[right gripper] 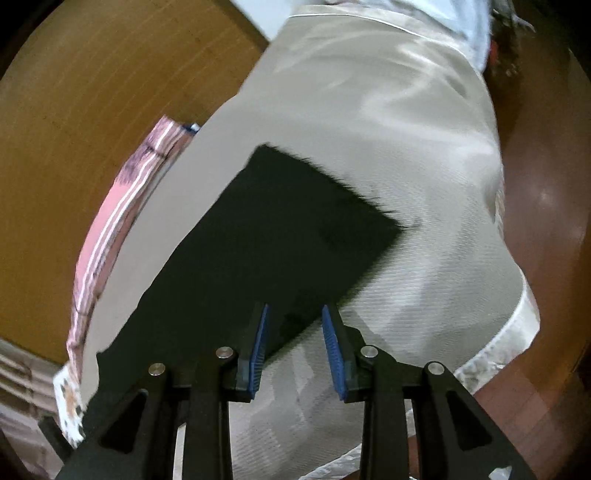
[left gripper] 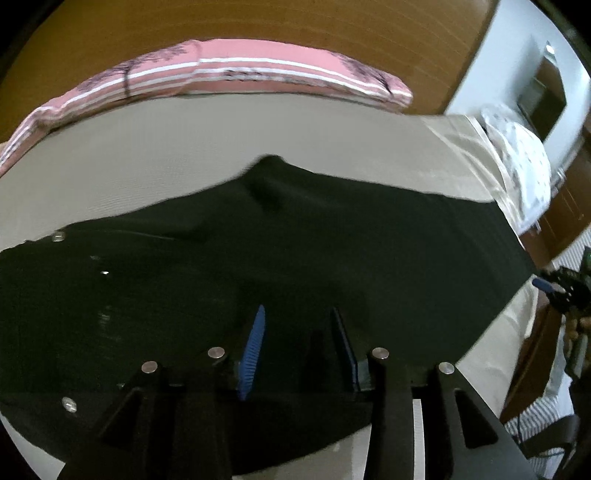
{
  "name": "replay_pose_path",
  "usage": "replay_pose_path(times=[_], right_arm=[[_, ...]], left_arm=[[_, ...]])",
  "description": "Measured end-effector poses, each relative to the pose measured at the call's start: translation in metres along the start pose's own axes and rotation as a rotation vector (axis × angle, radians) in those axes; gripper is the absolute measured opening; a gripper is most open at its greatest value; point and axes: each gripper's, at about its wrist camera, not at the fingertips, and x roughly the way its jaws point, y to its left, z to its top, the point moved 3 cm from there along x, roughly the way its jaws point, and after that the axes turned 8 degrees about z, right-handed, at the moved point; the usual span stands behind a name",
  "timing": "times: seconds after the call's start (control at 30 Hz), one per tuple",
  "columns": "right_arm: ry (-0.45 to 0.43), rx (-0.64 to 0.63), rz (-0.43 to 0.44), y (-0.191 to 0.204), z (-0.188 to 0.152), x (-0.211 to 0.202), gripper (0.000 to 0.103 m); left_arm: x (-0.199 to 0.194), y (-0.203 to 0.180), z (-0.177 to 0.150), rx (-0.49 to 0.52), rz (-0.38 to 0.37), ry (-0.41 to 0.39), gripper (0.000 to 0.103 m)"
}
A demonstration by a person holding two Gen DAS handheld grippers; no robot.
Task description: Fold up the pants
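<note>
Black pants [left gripper: 295, 240] lie spread flat across a beige bed sheet [left gripper: 147, 158], with small metal buttons showing at the left. My left gripper [left gripper: 299, 325] hovers over the near part of the pants, jaws apart, with nothing pinched between the blue pads. In the right wrist view one leg end of the pants [right gripper: 277, 229] reaches diagonally up the sheet [right gripper: 369, 129]. My right gripper [right gripper: 293, 325] stands open over the leg's near edge, and cloth and sheet show in the gap. The right gripper [left gripper: 554, 288] also shows at the far right of the left wrist view, beyond the pants' end.
A pink striped cloth [left gripper: 258, 74] runs along the bed's far edge against a wooden board [left gripper: 295, 22]. A white patterned pillow [left gripper: 524, 162] sits at the right end. Brown floor [right gripper: 546, 221] lies past the bed's right edge.
</note>
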Motion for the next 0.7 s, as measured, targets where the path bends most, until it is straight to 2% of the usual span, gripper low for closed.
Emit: replay_pose_path(times=[0.2,0.4,0.53,0.7], right_arm=[[-0.034,0.082,0.046,-0.024,0.011,0.01,0.028],[-0.093,0.12,0.094,-0.038,0.037,0.024,0.016],[-0.095,0.164,0.13,-0.043,0.05,0.032,0.011],[-0.094,0.172,0.17,-0.033,0.047,0.024,0.008]], left_arm=[[0.006,-0.022,-0.004,0.036,0.012,0.036,0.04],[0.017,-0.027,-0.008,0.04,0.035,0.068,0.04],[0.02,-0.031,-0.01,0.051,0.053,0.056,0.043],[0.022,-0.037,-0.01,0.083,0.07,0.036,0.049]])
